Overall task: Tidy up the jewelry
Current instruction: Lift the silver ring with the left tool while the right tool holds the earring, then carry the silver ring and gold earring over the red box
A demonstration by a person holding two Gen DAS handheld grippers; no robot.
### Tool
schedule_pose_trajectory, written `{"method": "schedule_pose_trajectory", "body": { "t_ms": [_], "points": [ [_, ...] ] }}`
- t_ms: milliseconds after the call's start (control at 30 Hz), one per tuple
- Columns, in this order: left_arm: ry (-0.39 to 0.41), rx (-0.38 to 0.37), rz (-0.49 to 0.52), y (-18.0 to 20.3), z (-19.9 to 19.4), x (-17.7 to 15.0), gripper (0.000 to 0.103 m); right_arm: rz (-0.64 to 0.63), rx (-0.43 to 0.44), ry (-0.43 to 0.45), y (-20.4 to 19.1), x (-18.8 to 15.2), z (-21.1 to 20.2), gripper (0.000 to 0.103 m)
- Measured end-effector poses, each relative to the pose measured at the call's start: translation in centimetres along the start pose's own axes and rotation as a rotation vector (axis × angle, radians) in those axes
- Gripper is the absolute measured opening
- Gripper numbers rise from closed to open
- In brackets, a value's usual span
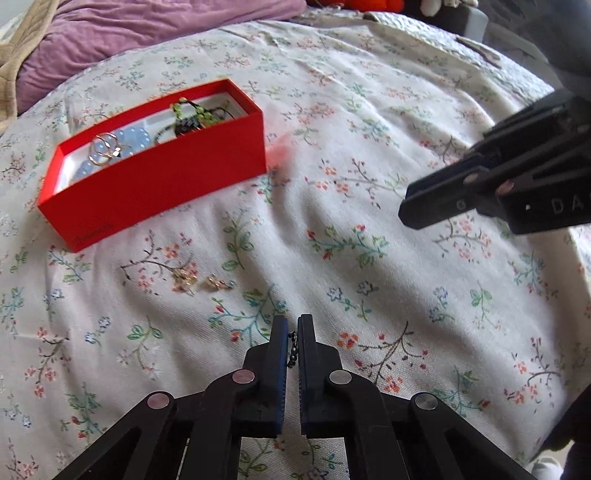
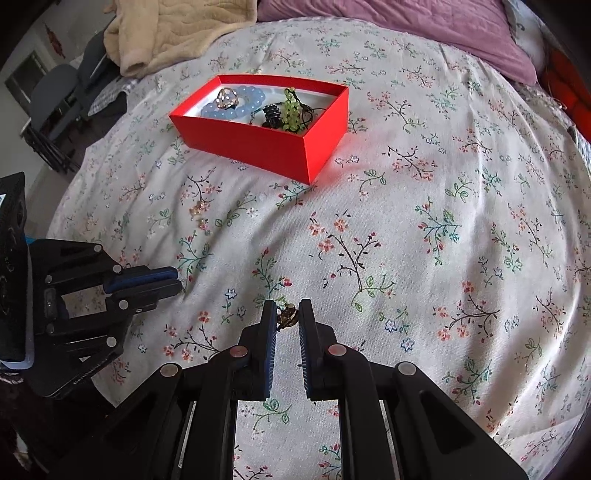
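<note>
A red open box (image 1: pixel 162 184) sits on the floral bedspread; it also shows in the right wrist view (image 2: pixel 269 142). It holds a blue bead bracelet (image 2: pixel 243 103), gold rings (image 1: pixel 105 146), green beads (image 2: pixel 291 107) and dark pieces. Two small gold earrings (image 1: pixel 201 280) lie on the sheet in front of the box. My left gripper (image 1: pixel 293 325) is shut on a thin dark bead chain (image 1: pixel 293 350). My right gripper (image 2: pixel 287 314) is nearly shut around a small gold earring (image 2: pixel 287 316), just above the sheet.
A purple pillow (image 2: pixel 424 26) and a beige blanket (image 2: pixel 162 33) lie at the head of the bed. Dark chairs (image 2: pixel 55 103) stand past the bed's left edge. The right gripper's body (image 1: pixel 517 192) hangs at the right of the left wrist view.
</note>
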State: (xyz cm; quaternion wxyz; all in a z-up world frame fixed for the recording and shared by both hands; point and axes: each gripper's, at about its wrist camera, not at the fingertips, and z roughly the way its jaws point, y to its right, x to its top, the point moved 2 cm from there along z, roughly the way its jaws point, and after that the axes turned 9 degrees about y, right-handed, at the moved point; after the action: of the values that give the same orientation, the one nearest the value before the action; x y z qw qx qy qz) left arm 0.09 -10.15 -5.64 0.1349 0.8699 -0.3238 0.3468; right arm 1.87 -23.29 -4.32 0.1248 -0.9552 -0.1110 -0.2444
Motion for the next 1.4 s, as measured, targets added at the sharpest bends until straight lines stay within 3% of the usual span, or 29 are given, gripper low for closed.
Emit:
{"method": "schedule_pose_trajectory", "body": {
  "t_ms": [333,767,1067,1400],
  "points": [
    [0.061,0.019,-0.115,-3.1,-2.2,2.0,0.000,0.015,0.007,0.026,-0.7,1.3,-0.3,0.013],
    [0.128,0.116,-0.194,-7.3,-4.0,4.5,0.000,0.038,0.022,0.073,-1.7,4.2,-0.7,0.013],
    [0.156,0.163,-0.211,-10.0,-3.6,7.1,0.000,0.099,0.026,0.121,-1.8,7.4,-0.5,0.013],
    [0.171,0.192,-0.307,-13.2,-0.7,9.1,0.000,0.186,0.026,0.150,-0.7,10.8,1.7,0.013]
  ]
}}
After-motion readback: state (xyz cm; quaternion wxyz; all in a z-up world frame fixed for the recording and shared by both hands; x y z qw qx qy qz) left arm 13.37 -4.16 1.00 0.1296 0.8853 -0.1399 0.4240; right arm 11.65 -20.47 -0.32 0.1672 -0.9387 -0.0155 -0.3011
